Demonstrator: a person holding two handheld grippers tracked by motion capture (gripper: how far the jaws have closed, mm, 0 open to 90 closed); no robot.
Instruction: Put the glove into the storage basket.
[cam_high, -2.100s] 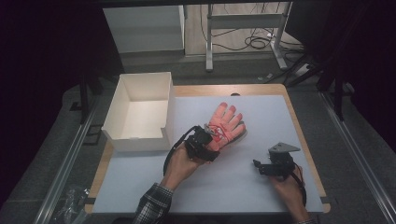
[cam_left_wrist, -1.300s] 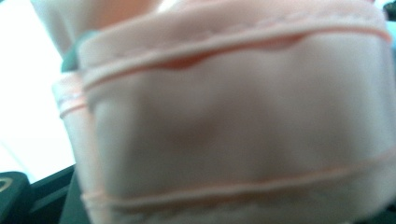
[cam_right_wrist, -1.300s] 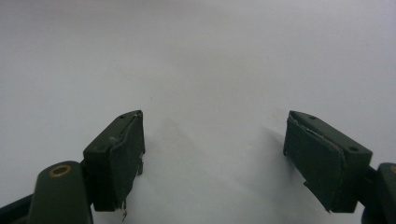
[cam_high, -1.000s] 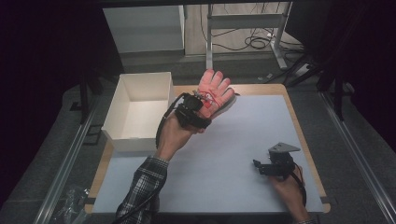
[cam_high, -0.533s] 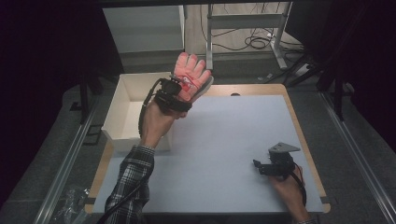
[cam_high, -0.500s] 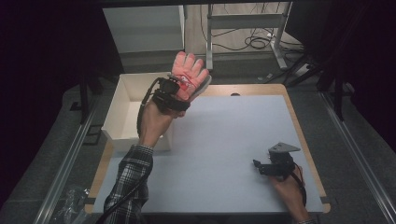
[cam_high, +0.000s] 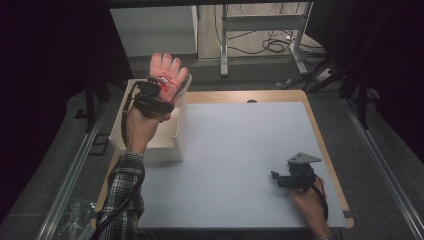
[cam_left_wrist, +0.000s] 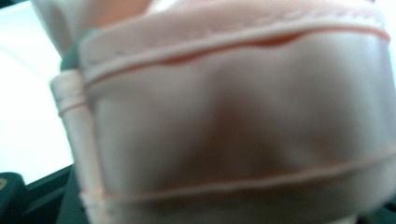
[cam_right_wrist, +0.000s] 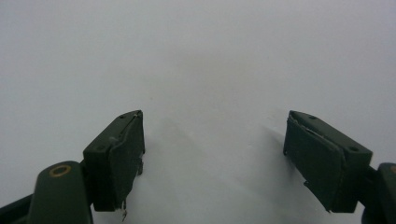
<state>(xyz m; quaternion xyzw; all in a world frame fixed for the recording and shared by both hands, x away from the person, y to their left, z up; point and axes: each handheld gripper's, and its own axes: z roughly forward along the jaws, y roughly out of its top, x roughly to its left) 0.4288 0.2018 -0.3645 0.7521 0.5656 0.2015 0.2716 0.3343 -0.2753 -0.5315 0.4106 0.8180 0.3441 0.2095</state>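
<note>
On the table (cam_high: 240, 155), one white box (cam_high: 170, 140), one pink glove (cam_high: 169, 75), two grippers. Left of the table's middle, over the box at the near-left edge of the pale mat, left gripper (cam_high: 156, 95) raised in a hand (cam_high: 142, 125) with a plaid sleeve (cam_high: 122, 200), clamped on the glove's cuff, glove fingers pointing up and away above the box's far wall, clear of the table. In the left gripper view, glove fabric (cam_left_wrist: 233, 116) pressed close against the lens, blurred, stitched seams running across. Right of the table's middle, near the mat's near-right corner, right gripper (cam_high: 286, 179) low on the mat, held by the other hand (cam_high: 310, 197). In the right gripper view, jaws spread wide, nothing between them, bare mat (cam_right_wrist: 210, 70) beneath.
</note>
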